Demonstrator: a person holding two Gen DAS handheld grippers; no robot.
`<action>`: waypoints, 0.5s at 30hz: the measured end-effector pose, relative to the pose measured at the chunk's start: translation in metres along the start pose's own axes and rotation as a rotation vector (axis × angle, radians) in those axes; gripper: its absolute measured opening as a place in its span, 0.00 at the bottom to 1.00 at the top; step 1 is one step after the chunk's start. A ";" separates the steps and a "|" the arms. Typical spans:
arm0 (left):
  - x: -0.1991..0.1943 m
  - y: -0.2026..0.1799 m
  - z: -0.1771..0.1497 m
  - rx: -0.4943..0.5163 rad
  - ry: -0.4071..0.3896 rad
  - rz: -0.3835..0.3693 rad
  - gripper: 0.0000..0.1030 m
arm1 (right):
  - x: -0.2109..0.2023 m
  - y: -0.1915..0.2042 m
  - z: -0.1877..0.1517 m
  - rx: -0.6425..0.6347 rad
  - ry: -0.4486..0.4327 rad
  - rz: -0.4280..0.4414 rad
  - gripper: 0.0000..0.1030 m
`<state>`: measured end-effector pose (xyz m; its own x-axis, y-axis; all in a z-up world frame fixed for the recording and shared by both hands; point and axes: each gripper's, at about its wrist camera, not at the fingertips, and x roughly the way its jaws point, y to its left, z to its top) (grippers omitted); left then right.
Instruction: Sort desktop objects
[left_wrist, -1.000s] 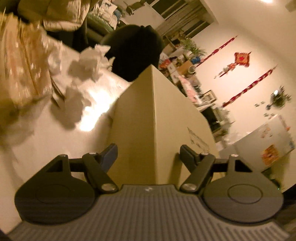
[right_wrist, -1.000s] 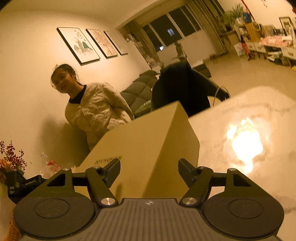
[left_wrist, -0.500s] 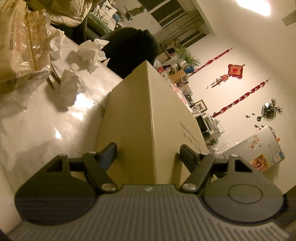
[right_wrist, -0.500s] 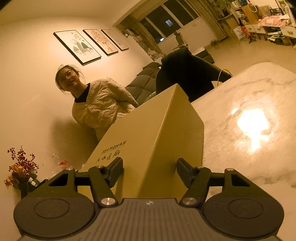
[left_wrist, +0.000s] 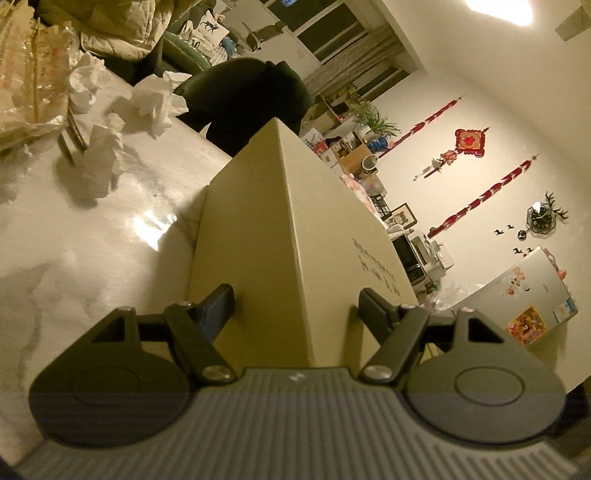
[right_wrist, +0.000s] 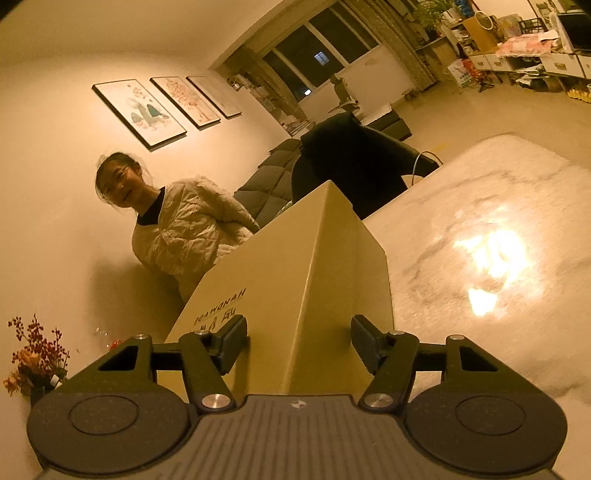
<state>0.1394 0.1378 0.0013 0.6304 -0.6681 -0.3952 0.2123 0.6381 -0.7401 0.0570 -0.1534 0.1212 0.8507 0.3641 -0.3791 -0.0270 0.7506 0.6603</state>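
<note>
Cardboard box (left_wrist: 258, 236) stands on the marble worktop (left_wrist: 92, 236), one corner edge towards each camera; left tool (left_wrist: 296, 302) clamped across one corner of the box; right tool (right_wrist: 298, 334) astride another corner, its jaws just closing, both pads against the box faces; crumpled tissues (left_wrist: 151, 103) lie well apart on the worktop; a person in a quilted jacket (right_wrist: 184, 229) stands beyond.
</note>
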 end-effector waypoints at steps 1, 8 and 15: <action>0.002 -0.002 -0.001 0.000 -0.003 0.002 0.71 | 0.000 -0.002 0.002 0.001 -0.002 -0.002 0.64; 0.009 -0.014 -0.012 0.015 -0.040 0.020 0.72 | 0.003 -0.007 0.016 -0.022 0.002 -0.020 0.64; -0.003 -0.012 -0.021 -0.011 -0.079 0.008 0.70 | -0.011 0.007 0.014 -0.083 -0.027 -0.046 0.65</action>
<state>0.1194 0.1236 0.0002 0.6893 -0.6304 -0.3572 0.1987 0.6386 -0.7435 0.0548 -0.1601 0.1392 0.8659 0.3137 -0.3896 -0.0295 0.8096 0.5862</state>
